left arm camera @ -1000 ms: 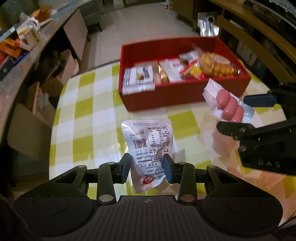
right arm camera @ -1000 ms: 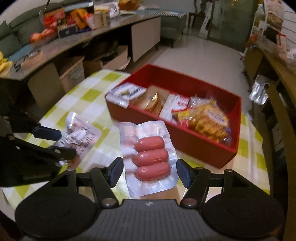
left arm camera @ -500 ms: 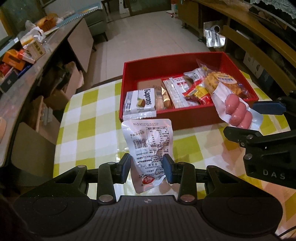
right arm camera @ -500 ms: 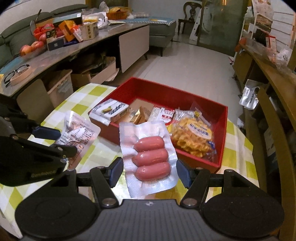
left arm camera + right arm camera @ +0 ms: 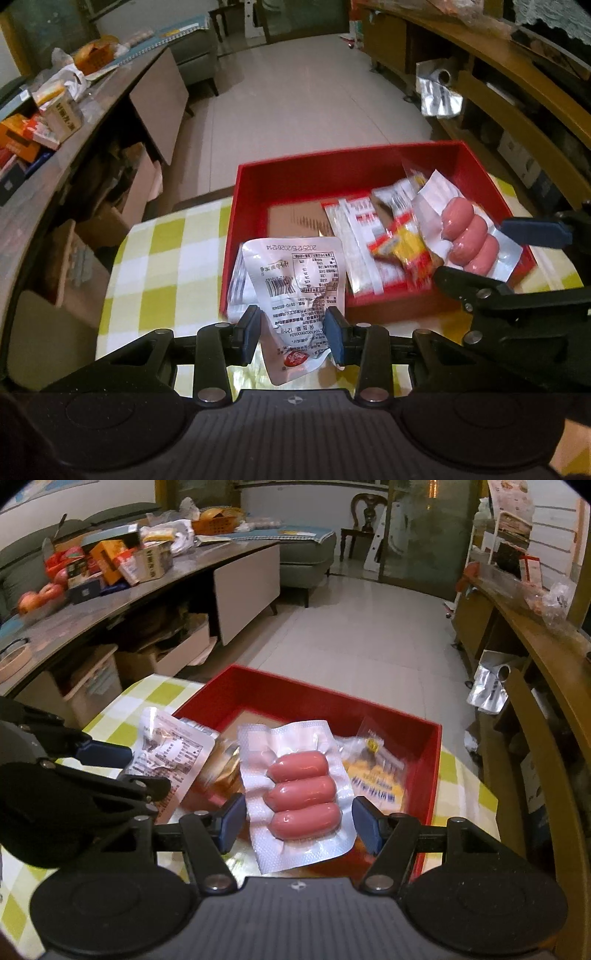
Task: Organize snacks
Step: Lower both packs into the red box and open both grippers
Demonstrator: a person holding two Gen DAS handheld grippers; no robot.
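Observation:
My left gripper (image 5: 294, 334) is shut on a silver snack pouch (image 5: 295, 280) with a barcode, held above the near left corner of the red box (image 5: 332, 168). My right gripper (image 5: 299, 825) is shut on a clear pack of three pink sausages (image 5: 301, 794), held over the box's near right part. The pack also shows in the left wrist view (image 5: 465, 236), and the pouch in the right wrist view (image 5: 166, 753). The red box (image 5: 317, 698) holds several snack packets, among them a yellow bag (image 5: 376, 771).
The box stands on a table with a yellow-green checked cloth (image 5: 162, 258). A long cluttered counter (image 5: 110, 590) runs along the left. Wooden shelving (image 5: 535, 664) stands on the right. Tiled floor (image 5: 306, 92) lies beyond the table.
Both grippers have risen and moved forward with their packets, from over the tablecloth to over the red box. The box now sits closer beneath them.

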